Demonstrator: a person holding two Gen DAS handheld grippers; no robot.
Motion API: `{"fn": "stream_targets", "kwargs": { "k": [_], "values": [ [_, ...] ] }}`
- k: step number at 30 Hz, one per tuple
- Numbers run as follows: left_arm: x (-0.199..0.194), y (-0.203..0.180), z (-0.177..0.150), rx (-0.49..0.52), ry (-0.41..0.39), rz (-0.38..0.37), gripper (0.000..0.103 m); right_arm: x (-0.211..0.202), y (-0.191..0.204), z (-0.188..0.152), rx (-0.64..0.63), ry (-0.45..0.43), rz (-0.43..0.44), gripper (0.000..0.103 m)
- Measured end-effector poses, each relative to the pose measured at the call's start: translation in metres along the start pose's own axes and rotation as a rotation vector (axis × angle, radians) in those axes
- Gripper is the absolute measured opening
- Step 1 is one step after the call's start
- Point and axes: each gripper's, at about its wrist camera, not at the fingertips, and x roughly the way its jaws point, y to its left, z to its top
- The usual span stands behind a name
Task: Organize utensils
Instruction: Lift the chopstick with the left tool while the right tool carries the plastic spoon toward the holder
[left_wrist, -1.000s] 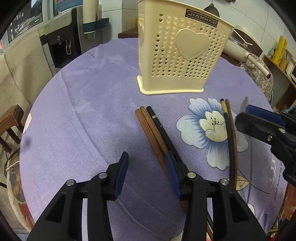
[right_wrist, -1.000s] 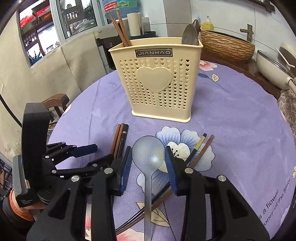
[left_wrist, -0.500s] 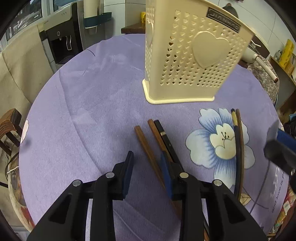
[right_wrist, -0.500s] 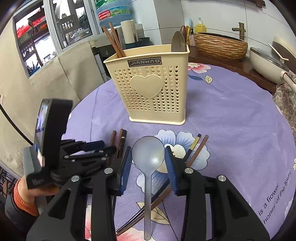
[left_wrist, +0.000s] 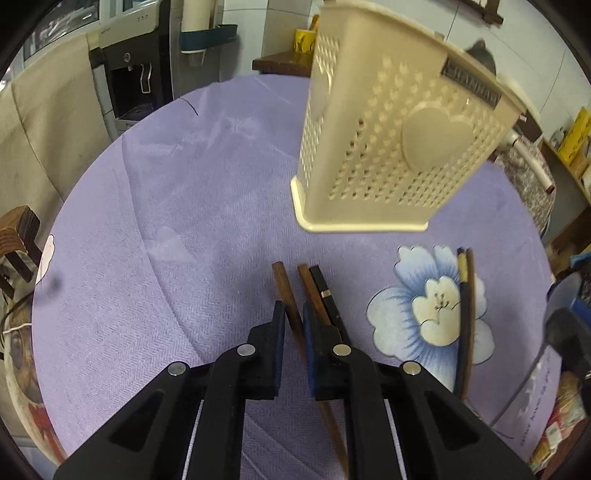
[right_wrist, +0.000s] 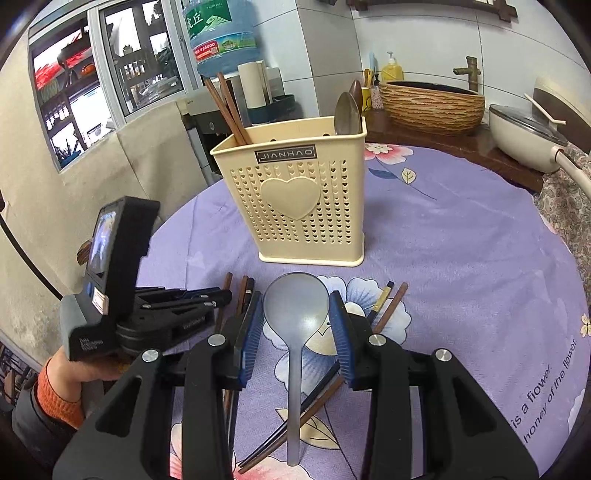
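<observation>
The round tabletop (right_wrist: 461, 258) wears a purple flowered cloth. On it stands the cream utensil holder (right_wrist: 306, 206), upright, with chopsticks and a spoon already inside. Nearer lies the grey spoon (right_wrist: 295, 314), bowl between the spread fingers of the right gripper (right_wrist: 295, 325), which is released and touches nothing. The left gripper (left_wrist: 293, 328) is clenched on a brown chopstick (left_wrist: 286, 291), beside two more chopsticks (left_wrist: 317, 291) on the cloth.

Brown chopstick (left_wrist: 286, 295) lies flat before upright cream holder (left_wrist: 388, 147).
</observation>
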Motion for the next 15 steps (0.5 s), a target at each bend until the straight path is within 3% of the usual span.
{"fn": "stream_targets", "kwargs": {
  "k": [9, 15],
  "values": [
    [-0.069, -0.001, 0.012, -0.004, -0.162, -0.119, 0.007, -0.027, 0.001, 0.005, -0.017, -0.069, 0.015, 0.037],
    [-0.124, -0.006, 0.016, 0.046, -0.291, -0.149, 0.007, -0.048, 0.006, 0.012, -0.039, -0.107, 0.033, 0.037]
  ]
}}
